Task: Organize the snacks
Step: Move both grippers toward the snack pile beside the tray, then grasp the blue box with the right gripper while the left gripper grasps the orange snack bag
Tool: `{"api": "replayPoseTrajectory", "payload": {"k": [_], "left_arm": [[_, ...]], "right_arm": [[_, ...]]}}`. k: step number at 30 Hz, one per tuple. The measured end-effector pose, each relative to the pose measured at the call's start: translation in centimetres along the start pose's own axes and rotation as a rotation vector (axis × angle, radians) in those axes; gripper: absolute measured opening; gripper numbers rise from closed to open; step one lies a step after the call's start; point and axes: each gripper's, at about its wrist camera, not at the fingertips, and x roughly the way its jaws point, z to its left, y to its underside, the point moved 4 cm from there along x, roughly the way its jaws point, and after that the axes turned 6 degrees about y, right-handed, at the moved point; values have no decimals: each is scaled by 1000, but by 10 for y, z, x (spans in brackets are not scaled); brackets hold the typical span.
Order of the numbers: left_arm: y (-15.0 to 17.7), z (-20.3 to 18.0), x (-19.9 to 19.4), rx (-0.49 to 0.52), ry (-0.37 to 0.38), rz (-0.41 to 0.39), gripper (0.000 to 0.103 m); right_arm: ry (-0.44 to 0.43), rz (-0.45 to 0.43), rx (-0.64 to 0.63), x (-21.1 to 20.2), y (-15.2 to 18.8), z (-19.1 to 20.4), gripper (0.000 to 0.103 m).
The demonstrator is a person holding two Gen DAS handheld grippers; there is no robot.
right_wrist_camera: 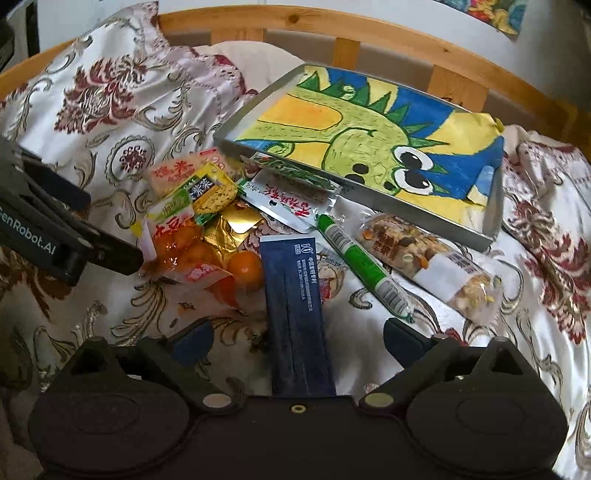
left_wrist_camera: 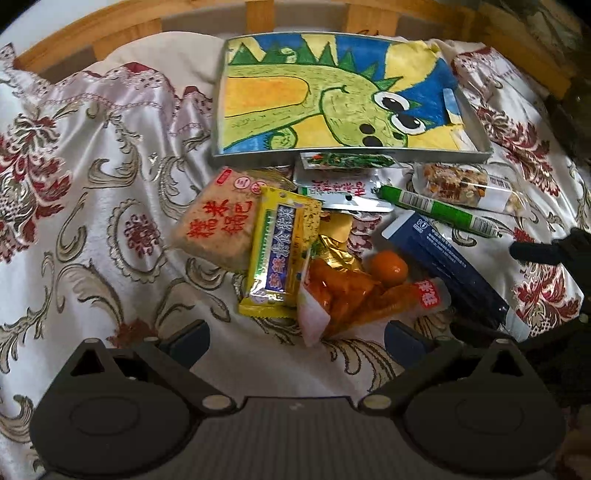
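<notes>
Several snack packets lie heaped on a flowered satin bedspread, just in front of a shallow grey tray lined with a crayon drawing of a green dinosaur; a wooden slatted bed frame curves behind. Going left to right in the left wrist view, the pile begins with a beige rice-cake packet printed in red characters, overlapped by a yellow wrapped bar. Next comes a clear bag of orange pieces with a gold foil wrapper peeking out behind it and a small round orange fruit touching its right side. Above these, against the tray's front wall, sits a silver pouch under a green-printed packet. Further right lie a dark blue flat box, a green-and-white sausage stick and a clear bag of mixed nuts. The left gripper hangs over the near edge of the pile, jaws spread wide with nothing between the pads. The right gripper is likewise wide apart and grips nothing; the blue box lies on the cloth between its fingers, and the pads stand clear of its sides.
</notes>
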Motion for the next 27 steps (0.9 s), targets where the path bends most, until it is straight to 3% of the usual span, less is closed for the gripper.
{"api": "replayPoseTrajectory", "payload": {"k": [9, 16, 23, 27], "left_arm": [[-1, 0, 18, 5, 32, 47, 103], [-2, -6, 29, 49, 36, 38, 102], [-3, -26, 33, 197, 9, -31, 102], [-3, -32, 37, 227, 35, -44, 89]], "right_arm": [[27, 13, -118, 17, -4, 2, 72], [-26, 39, -133, 27, -7, -1, 62], [-140, 59, -124, 34, -14, -10, 43], [-175, 67, -113, 34, -15, -16, 41]]}}
